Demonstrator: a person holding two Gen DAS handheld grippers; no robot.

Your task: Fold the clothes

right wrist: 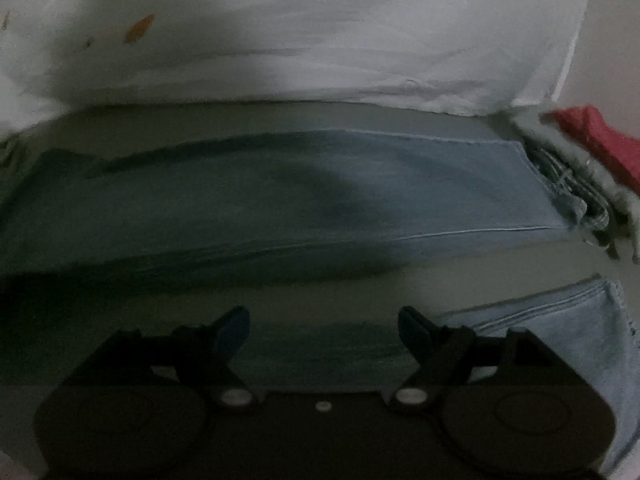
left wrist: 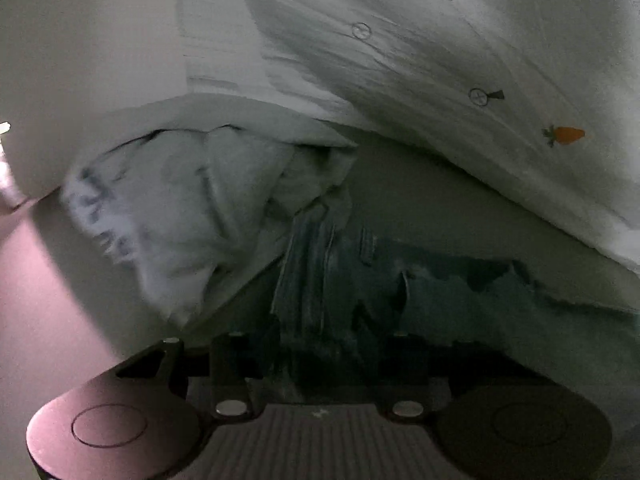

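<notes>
The right gripper (right wrist: 324,334) stands wide open and empty above the folded jeans (right wrist: 280,204), whose denim continues at 4 o'clock, while the left gripper (left wrist: 316,356) is partly closed around bunched denim (left wrist: 308,280), grip unclear, with white printed cloth (left wrist: 440,80) draped at 12 o'clock.

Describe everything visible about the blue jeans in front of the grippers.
The jeans are faded blue denim, lying flat across the pale surface, folded into a long band with a stitched seam along the near edge and a frayed hem at the right end. A second, lighter denim part lies nearer. The right gripper stands open above it. In the left view, denim runs between the fingers.
</notes>
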